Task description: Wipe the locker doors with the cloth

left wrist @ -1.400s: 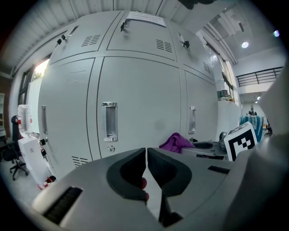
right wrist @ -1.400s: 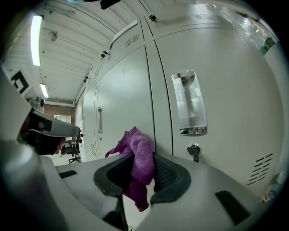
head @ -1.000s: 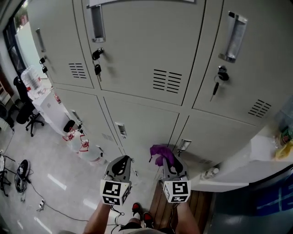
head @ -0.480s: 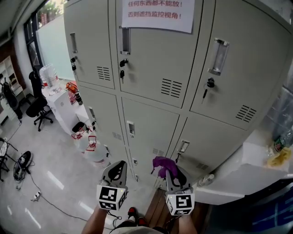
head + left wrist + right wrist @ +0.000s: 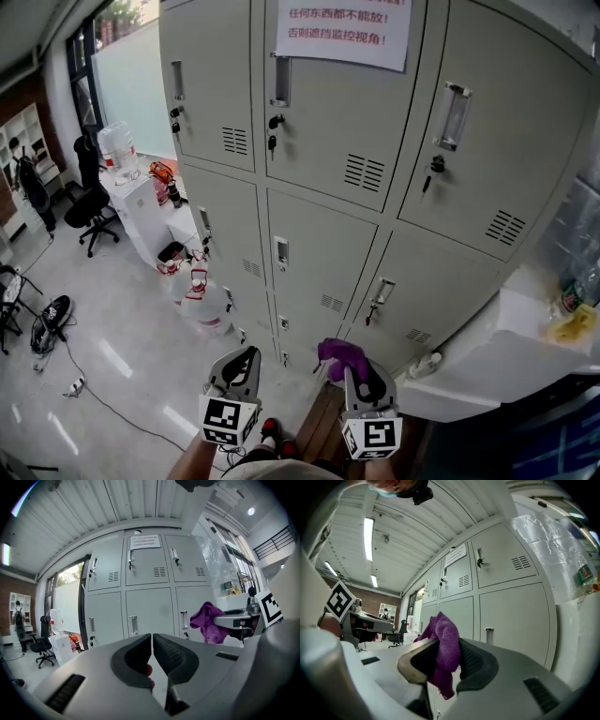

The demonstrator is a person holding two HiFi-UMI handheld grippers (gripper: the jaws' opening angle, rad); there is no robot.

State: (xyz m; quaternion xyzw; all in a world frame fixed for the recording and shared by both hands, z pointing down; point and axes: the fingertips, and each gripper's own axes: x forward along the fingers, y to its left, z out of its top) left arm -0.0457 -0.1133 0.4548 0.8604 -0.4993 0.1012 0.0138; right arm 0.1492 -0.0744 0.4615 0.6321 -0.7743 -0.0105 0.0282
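The right gripper [image 5: 359, 377] clamps the purple cloth [image 5: 339, 354] with a wad bunched past its tips, presumably as the wiping face, well short of the locker doors [image 5: 319, 248], while the left gripper [image 5: 240, 367], its 2 jaws together on nothing, hangs spare beside it.

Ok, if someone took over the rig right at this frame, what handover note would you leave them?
Left gripper: jaws together, holding nothing.
Right gripper: shut on the purple cloth, which bunches above the jaws and hangs below them.
Locker doors: all closed, straight ahead. Both grippers are held low in front of them, and the cloth is apart from any door.
Done: cloth in hand. No sign of wiping that I can tell.
Left: bring the cloth to a door and wipe, door by door.
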